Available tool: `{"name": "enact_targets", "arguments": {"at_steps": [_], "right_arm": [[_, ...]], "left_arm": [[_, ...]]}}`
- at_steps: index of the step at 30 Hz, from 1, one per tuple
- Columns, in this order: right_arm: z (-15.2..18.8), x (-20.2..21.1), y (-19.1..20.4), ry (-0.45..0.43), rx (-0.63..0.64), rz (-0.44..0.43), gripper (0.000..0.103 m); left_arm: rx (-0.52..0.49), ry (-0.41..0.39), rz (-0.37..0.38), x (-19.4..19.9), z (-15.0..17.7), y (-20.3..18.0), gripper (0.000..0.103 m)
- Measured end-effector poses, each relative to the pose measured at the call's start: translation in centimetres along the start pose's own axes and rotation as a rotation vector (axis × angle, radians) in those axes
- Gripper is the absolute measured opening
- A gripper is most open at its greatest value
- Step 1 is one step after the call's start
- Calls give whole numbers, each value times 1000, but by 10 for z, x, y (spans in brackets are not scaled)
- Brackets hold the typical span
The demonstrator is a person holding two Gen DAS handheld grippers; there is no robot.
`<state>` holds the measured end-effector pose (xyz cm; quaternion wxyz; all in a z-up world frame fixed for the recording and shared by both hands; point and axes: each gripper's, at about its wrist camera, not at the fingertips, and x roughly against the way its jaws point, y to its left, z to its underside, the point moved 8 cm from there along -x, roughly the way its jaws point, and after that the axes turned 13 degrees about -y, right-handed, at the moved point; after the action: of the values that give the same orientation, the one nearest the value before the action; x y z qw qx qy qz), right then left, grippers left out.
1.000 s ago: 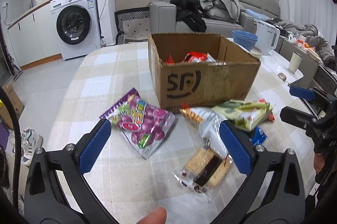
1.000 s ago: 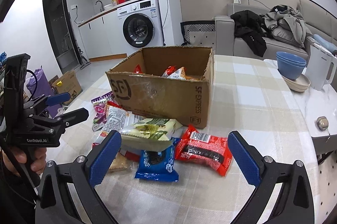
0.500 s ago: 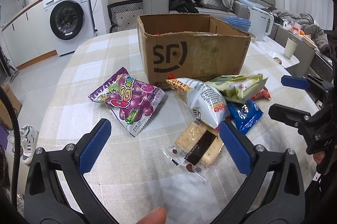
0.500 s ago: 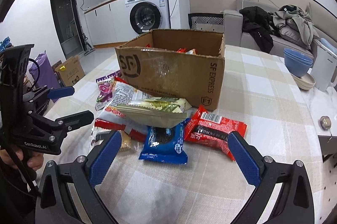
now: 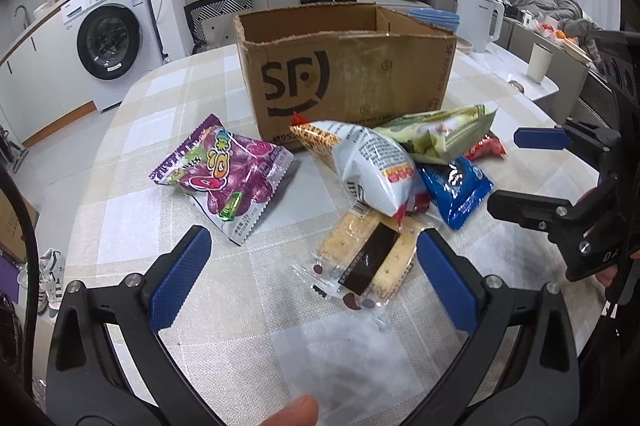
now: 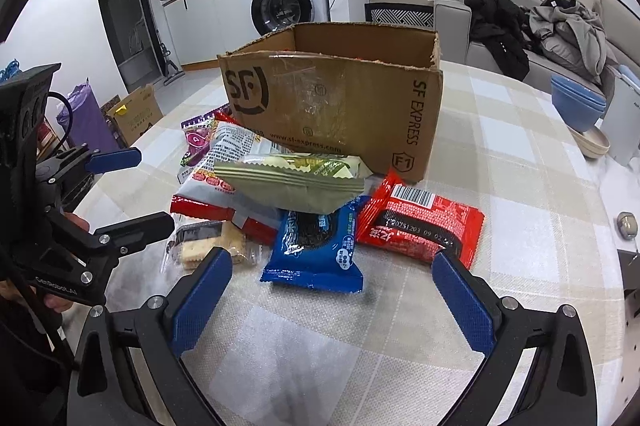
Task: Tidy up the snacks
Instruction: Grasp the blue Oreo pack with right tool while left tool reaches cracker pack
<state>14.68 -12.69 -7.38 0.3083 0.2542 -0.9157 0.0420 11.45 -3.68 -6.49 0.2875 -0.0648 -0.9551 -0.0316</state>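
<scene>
A brown cardboard box (image 5: 344, 73) stands on the checked table (image 5: 160, 226), and it is the landmark here. All the loose snacks lie in a heap on the table just in front of the box, on the side near the two grippers.

The left gripper (image 5: 314, 276) has its blue fingers wide apart, holding nothing. The clear cracker pack (image 5: 366, 254) lies right between and just ahead of those fingers. It is the snack farthest from the box. Its long side runs slanted, from the near left up toward the box on the right, so the fingers would likely need a small turn to close across its short side. The purple candy bag (image 5: 224, 177) lies flat by the box's front left corner, off to the left of this gripper.

The right gripper (image 6: 332, 300) is also wide open and empty. The blue cookie pack (image 6: 316, 246) lies just ahead of it, with its long side pointing toward the box. The red packet (image 6: 420, 222) sits beside the blue one, near the box's front right corner.

The right gripper is nearer the blue and red packs; the left is nearer the crackers.

The green bag (image 6: 296, 181) and the white bag (image 5: 372, 165) are puffy and rest on top of the heap. All the wrappers look shiny, thin and crinkly, so they may slip. The box is stiff and open at the top.
</scene>
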Motion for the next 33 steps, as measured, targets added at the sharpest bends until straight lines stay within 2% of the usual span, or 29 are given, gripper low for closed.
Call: {"name": "enact_targets", "arguments": {"at_steps": [5,8,17,21,25,30,32,33], "right_arm": [[7,-7,-2,32,-24,-19,98],[12,-14,-1,58,-19,-16,84],[15,-26,8,83,8,-24,80],[14,-36,10,103,5,-23,79],[14,-44,14,118,22,-15,75],[8,-51,19,119,48,3,73],[6,-52,20,117,56,10,70],[6,-53,19,118,61,21,66]], "left_arm": [[-21,29,36,-4,8,-8,103],[-49,41,47,-8,12,-15,103],[-20,114,87,-34,25,-17,102],[-24,134,78,-46,30,-18,98],[-24,143,92,-53,34,-19,93],[-24,137,97,-59,35,-23,92],[-19,136,100,-62,34,-23,91],[-20,135,102,-64,33,-23,91]]}}
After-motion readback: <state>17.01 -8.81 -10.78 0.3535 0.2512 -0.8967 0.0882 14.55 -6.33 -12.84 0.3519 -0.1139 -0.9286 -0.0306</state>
